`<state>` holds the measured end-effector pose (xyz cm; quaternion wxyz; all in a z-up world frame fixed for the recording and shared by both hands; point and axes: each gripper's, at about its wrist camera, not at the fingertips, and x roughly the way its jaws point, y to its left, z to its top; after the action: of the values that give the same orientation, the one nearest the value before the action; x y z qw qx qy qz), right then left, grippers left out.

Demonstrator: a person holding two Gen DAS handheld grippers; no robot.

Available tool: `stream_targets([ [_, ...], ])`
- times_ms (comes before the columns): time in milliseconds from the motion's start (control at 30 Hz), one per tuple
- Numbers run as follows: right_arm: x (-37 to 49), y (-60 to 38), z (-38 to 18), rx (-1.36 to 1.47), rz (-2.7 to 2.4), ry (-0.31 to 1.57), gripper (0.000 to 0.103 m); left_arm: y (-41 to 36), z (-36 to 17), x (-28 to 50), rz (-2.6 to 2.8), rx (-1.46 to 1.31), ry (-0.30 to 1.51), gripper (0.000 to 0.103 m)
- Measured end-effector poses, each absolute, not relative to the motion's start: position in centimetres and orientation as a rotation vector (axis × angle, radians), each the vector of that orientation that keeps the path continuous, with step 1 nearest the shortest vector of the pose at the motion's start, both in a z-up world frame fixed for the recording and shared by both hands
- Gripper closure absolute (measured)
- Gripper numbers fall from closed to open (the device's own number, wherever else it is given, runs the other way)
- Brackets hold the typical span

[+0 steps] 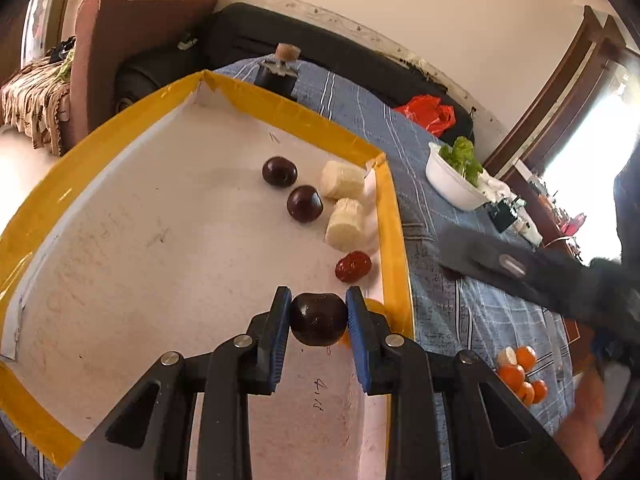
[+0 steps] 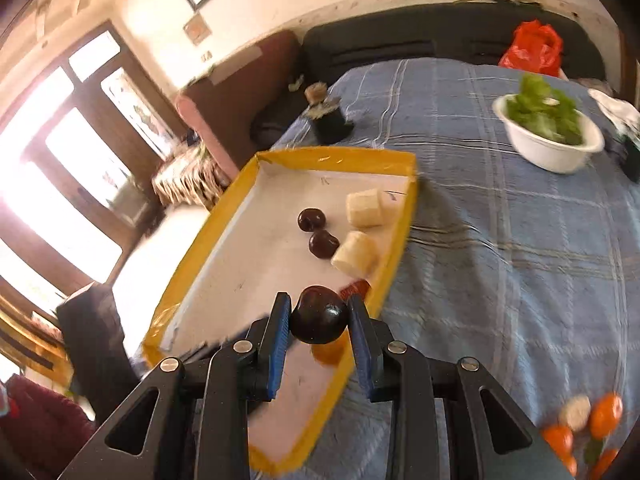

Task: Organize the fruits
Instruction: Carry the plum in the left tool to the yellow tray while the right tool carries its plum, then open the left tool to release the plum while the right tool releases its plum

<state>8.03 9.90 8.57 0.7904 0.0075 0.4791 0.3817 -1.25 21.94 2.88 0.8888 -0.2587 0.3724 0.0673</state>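
A white tray with a yellow taped rim lies on the blue checked cloth. In it lie two dark plums, two white banana pieces and a red fruit. My left gripper is shut on a dark plum above the tray's right side. My right gripper is shut on another dark plum above the tray's near corner. An orange piece lies under it.
Several orange segments lie on the cloth right of the tray. A white bowl of greens stands further back. A dark bottle with a cork stands behind the tray. A red bag lies at the table's far edge.
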Motion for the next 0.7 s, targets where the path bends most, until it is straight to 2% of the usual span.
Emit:
stream_targets([
  [300, 9.9, 14.8, 5.3, -0.068, 0.827, 1.107, 0.071, 21.5, 2.2, -1.3, 0.148, -0.514, 0.807, 0.076],
  [700, 10.4, 16.5, 3.7, -0.150, 0.808, 1.104, 0.070, 22.0, 1.7, -1.3, 0.194, -0.522, 0.823, 0.076],
])
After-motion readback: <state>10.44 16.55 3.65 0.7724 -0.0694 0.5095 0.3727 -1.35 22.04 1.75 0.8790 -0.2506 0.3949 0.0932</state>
